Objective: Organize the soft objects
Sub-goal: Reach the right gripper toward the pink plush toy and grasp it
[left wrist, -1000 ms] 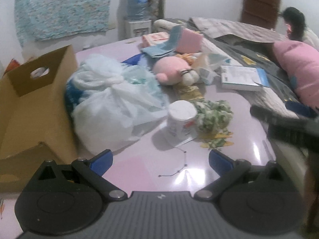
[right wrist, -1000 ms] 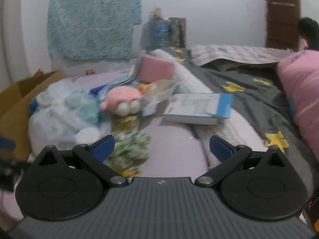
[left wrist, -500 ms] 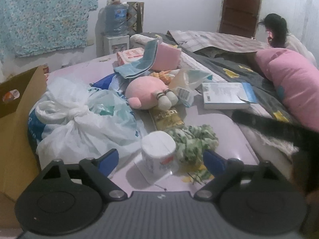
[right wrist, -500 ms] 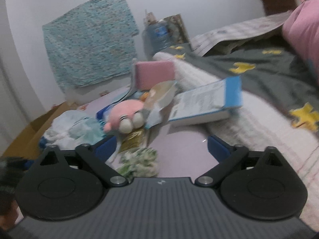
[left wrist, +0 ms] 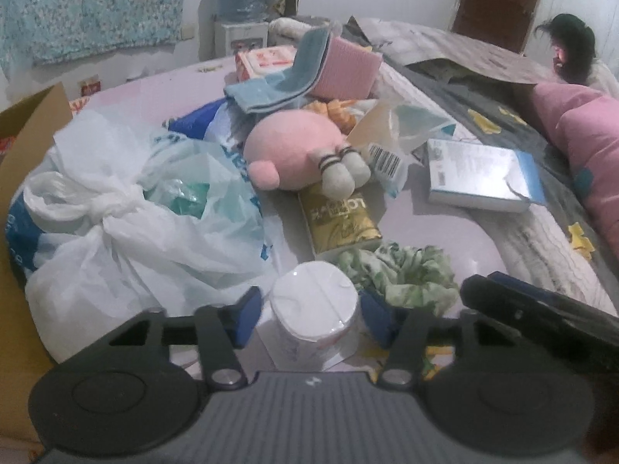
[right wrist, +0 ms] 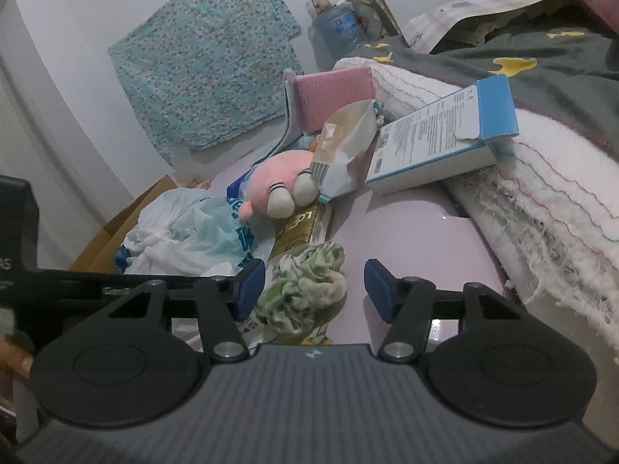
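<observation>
A pink plush toy lies mid-table, also in the right wrist view. A green-and-white scrunched cloth lies near the front, shown too in the right wrist view. A blue towel and pink folded cloth lie at the back. My left gripper is open, its jaws either side of a white wrapped roll, not closed on it. My right gripper is open, its jaws around the green cloth.
Knotted white plastic bags fill the left. A cardboard box stands at far left. A gold packet, a blue-edged box and a clear wrapper lie around the plush. A blanket-covered bed borders the table's right.
Both grippers have moved forward and down towards the table. The white roll now sits between the left jaws, and the green cloth between the right jaws. Both stay open.
</observation>
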Demonstrator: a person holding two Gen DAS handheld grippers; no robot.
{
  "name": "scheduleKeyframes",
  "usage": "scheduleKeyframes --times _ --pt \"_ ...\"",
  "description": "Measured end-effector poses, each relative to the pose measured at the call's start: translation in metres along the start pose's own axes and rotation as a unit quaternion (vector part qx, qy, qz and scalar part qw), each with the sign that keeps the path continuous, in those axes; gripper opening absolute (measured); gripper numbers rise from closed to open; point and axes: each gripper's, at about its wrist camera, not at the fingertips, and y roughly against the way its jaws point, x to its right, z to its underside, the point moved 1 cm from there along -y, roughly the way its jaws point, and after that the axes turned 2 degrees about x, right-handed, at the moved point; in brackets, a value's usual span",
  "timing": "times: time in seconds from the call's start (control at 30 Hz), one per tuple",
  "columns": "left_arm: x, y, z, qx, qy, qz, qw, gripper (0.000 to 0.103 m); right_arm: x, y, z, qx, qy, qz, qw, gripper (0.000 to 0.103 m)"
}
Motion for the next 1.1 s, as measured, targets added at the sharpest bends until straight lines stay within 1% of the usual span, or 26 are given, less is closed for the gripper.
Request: scheduleKeyframes --times 0.13,0.3,0.33,0.37,0.4,0.43,0.47,0.57,0.63,0.67,0.8,0.87,0.93,0.97,1.0,1.03,1.07,1.1 --pt "-0.001 0.001 0.002 -0.001 -0.003 0.003 1.0 0.052 0.001 0.004 -0.001 0.006 -0.002 0.0 1.0 0.055" --pt "-0.001 0.008 0.007 -0.009 -0.006 0.006 0.9999 0.053 -0.003 -0.002 -0.013 0.01 0.005 -0.006 1.0 0.057" --pt "-0.002 0.01 0.008 -0.008 -0.005 0.007 0.9999 0.055 -0.005 -0.004 -0.016 0.011 0.011 -0.007 1.0 0.057" --pt "-0.004 0.012 0.008 -0.005 -0.002 0.008 1.0 0.061 -0.009 -0.007 -0.023 0.013 0.02 -0.011 1.0 0.057" --pt "-0.005 0.015 0.008 -0.002 0.0 0.009 1.0 0.064 -0.013 -0.011 -0.03 0.014 0.029 -0.014 0.999 0.058" --pt "-0.006 0.017 0.008 0.005 0.002 0.009 0.9999 0.069 -0.019 -0.016 -0.038 0.019 0.042 -0.018 0.999 0.064" --pt "-0.007 0.02 0.008 0.013 0.005 0.01 0.9999 0.07 -0.024 -0.02 -0.046 0.023 0.055 -0.023 0.998 0.075" --pt "-0.01 0.027 0.007 0.028 0.004 0.013 0.9995 0.07 -0.046 -0.046 -0.071 0.029 0.124 -0.022 0.992 0.094" --pt "-0.012 0.03 0.008 0.034 0.002 0.014 0.9993 0.07 -0.061 -0.073 -0.087 0.019 0.185 -0.03 0.982 0.101" --pt "-0.013 0.031 0.009 0.035 0.0 0.014 0.9993 0.07 -0.066 -0.085 -0.094 0.013 0.2 -0.032 0.979 0.101" --pt "-0.017 0.035 0.013 0.039 -0.006 0.011 0.9992 0.07 -0.08 -0.142 -0.111 -0.049 0.256 -0.042 0.965 0.101" --pt "-0.019 0.036 0.015 0.042 -0.007 0.01 0.9991 0.07 -0.088 -0.162 -0.109 -0.083 0.29 -0.045 0.952 0.101" --pt "-0.021 0.037 0.017 0.043 -0.007 0.009 0.999 0.07 -0.094 -0.179 -0.101 -0.127 0.329 -0.054 0.934 0.101" --pt "-0.022 0.037 0.017 0.044 -0.007 0.009 0.999 0.07 -0.095 -0.188 -0.096 -0.144 0.341 -0.047 0.928 0.102" --pt "-0.023 0.037 0.018 0.045 -0.006 0.01 0.9989 0.07 -0.095 -0.195 -0.092 -0.154 0.355 -0.024 0.922 0.102" --pt "-0.024 0.037 0.018 0.045 -0.005 0.009 0.9989 0.07 -0.096 -0.199 -0.088 -0.151 0.373 -0.005 0.916 0.1" --pt "-0.025 0.037 0.019 0.045 -0.005 0.008 0.999 0.07 -0.097 -0.2 -0.084 -0.146 0.384 0.008 0.911 0.091" --pt "-0.026 0.037 0.02 0.044 -0.004 0.007 0.999 0.07 -0.096 -0.201 -0.084 -0.141 0.387 0.024 0.911 0.084"
